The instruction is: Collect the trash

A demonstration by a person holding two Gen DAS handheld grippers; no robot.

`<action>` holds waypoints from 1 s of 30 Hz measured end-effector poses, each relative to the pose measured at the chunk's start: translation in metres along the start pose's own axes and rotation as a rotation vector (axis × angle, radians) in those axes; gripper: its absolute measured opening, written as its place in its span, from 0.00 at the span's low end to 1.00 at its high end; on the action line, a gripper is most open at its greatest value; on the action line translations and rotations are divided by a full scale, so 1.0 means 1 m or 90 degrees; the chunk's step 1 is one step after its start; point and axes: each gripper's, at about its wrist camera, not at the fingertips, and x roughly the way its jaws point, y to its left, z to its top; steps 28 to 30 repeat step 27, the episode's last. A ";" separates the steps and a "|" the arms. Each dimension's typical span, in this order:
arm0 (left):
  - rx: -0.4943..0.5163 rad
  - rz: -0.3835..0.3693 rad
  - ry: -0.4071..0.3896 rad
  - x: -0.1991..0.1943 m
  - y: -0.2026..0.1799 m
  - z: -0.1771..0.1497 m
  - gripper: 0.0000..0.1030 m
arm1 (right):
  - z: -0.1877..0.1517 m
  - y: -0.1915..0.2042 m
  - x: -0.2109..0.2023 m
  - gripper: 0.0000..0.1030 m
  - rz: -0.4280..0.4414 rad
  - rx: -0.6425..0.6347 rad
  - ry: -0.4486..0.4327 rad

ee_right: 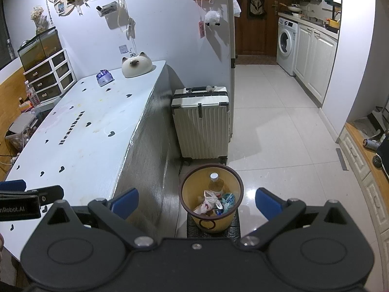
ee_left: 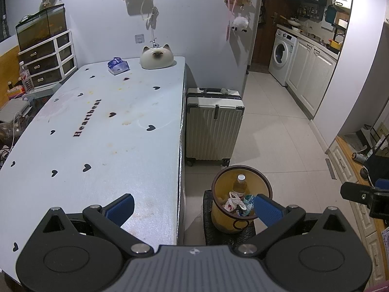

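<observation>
trash bin (ee_right: 211,200) sat on the floor by the table's (ee_left: 97,133) end, on a dark mat | bottle (ee_right: 216,185) and crumpled bags inside | left gripper (ee_left: 193,205) wide apart, empty | right gripper (ee_right: 197,200) wide apart, empty | suitcase (ee_right: 201,124) stood behind bin

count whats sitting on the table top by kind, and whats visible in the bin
On the pale heart-print table:
white cat-face ceramic dome: 1
blue-and-white tissue pack: 1
In the amber plastic bin with a dark rim:
white-capped clear bottle: 1
crumpled white plastic bag: 1
teal wrapper scraps: cannot count separately
Total countable: 4
</observation>
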 end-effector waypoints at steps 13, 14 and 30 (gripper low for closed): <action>0.000 0.000 0.000 0.000 0.000 0.001 1.00 | 0.000 -0.001 0.004 1.00 0.001 0.000 0.003; 0.000 0.001 0.000 -0.001 -0.002 0.000 1.00 | 0.000 -0.002 0.004 1.00 0.001 0.000 0.003; 0.001 -0.001 0.001 0.001 0.000 0.001 1.00 | 0.001 -0.002 0.004 1.00 0.000 -0.001 0.002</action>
